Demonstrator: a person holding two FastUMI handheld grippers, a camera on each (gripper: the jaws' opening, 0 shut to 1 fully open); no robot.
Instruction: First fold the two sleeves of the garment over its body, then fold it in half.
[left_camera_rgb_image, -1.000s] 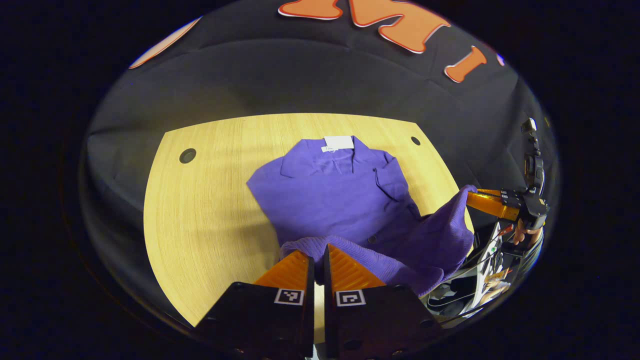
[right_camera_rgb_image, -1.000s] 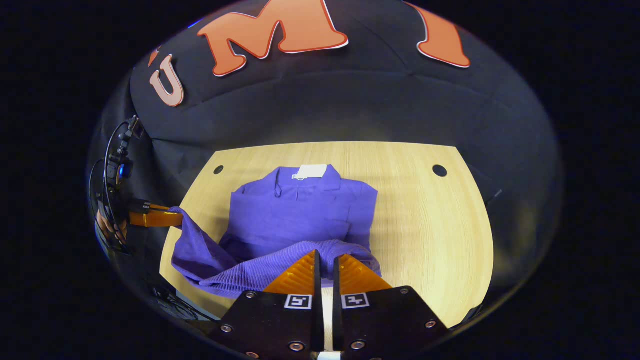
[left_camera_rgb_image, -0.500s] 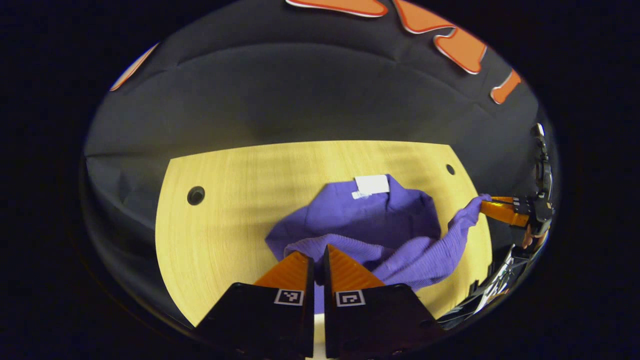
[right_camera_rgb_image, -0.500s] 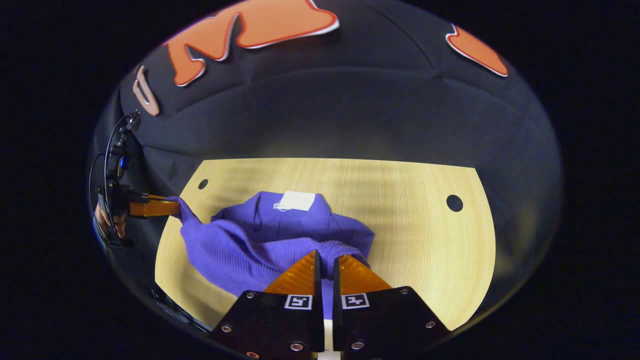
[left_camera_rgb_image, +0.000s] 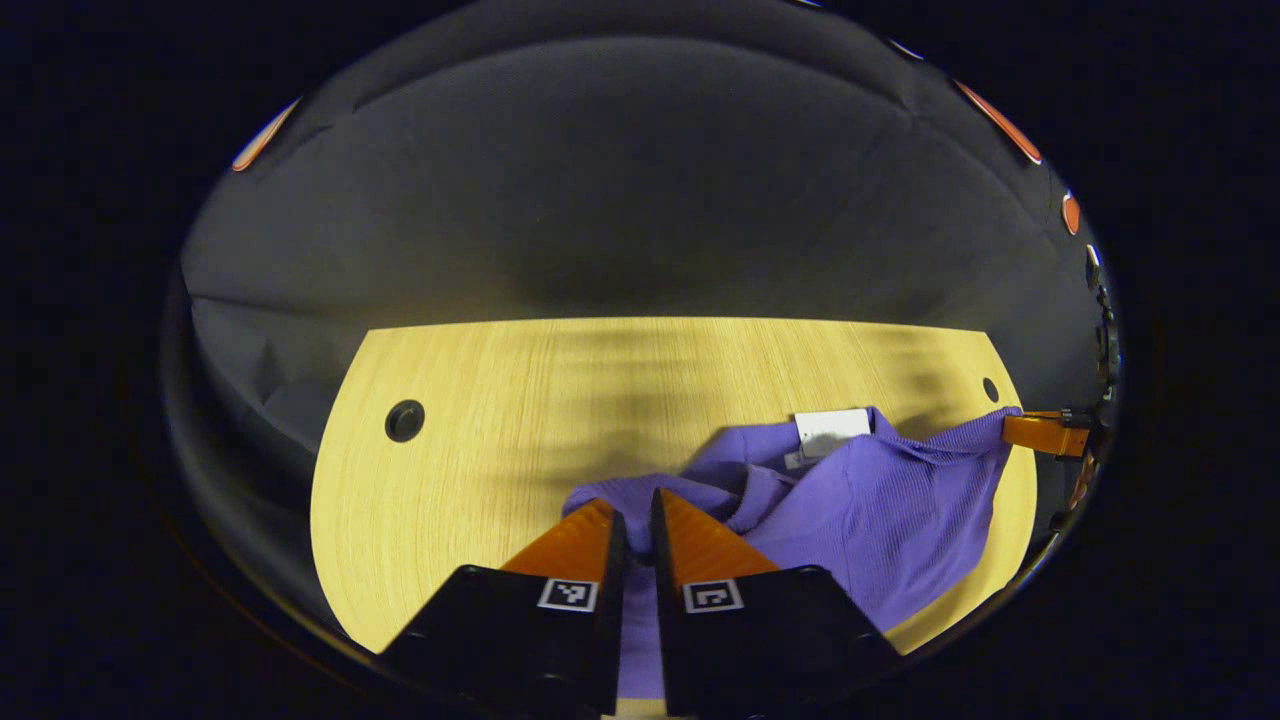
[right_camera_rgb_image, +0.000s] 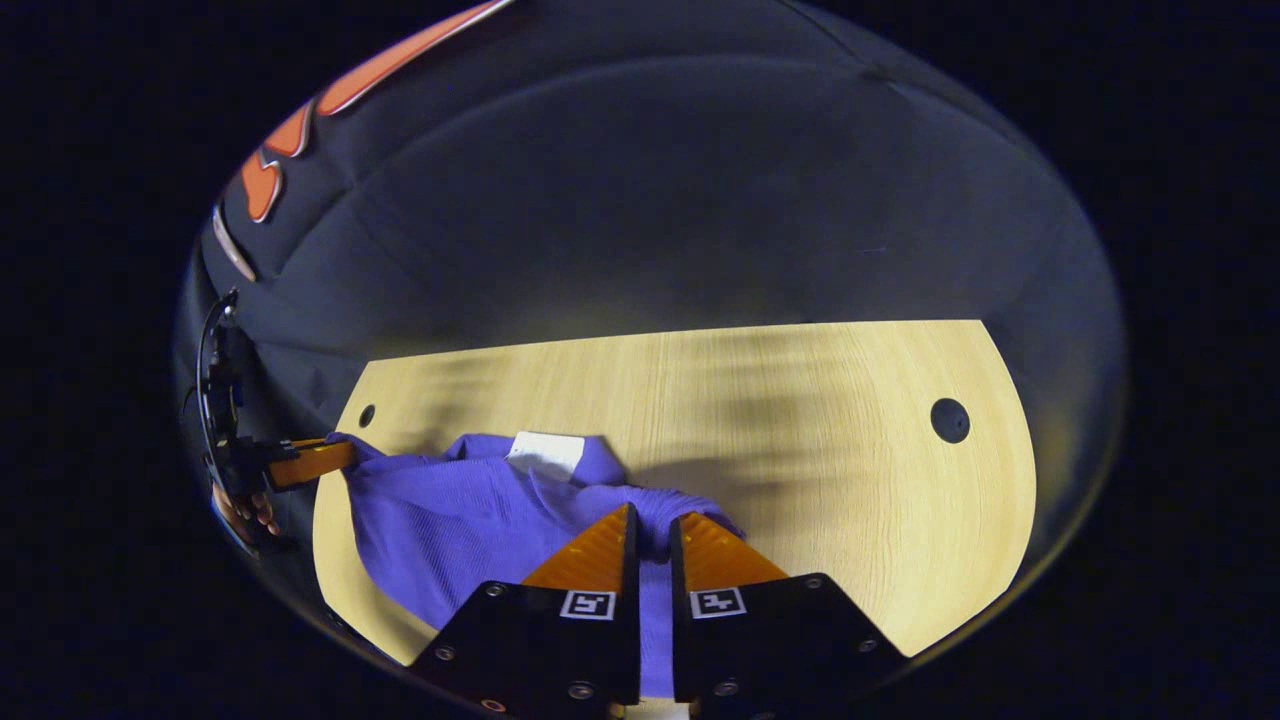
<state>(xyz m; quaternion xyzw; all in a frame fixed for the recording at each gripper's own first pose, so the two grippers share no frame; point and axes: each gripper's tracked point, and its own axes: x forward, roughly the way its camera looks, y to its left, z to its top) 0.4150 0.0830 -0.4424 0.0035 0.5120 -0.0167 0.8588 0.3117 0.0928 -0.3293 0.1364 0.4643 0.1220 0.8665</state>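
Note:
The purple knit garment (left_camera_rgb_image: 880, 510) lies on the wooden table (left_camera_rgb_image: 470, 400), its lower half lifted and drawn over its body toward the collar. A white label (left_camera_rgb_image: 830, 425) marks the collar. My left gripper (left_camera_rgb_image: 633, 503) is shut on one corner of the ribbed hem. My right gripper (left_camera_rgb_image: 1035, 433), seen far right in the left gripper view, pinches the other corner. In the right gripper view, the right gripper (right_camera_rgb_image: 654, 515) is shut on the hem beside the white label (right_camera_rgb_image: 545, 452). The garment (right_camera_rgb_image: 450, 520) stretches left to the left gripper (right_camera_rgb_image: 315, 462). The sleeves are hidden under the fabric.
The table (right_camera_rgb_image: 820, 440) has round cable holes (left_camera_rgb_image: 404, 420) (right_camera_rgb_image: 948, 420) near its far corners. Black cloth walls rise right behind it. A hand (right_camera_rgb_image: 245, 510) holds the left gripper beyond the table's left edge.
Both grippers have carried the hem forward over the body, from near the front edge to the collar. The label sits just beyond the hem; the garment's front is covered.

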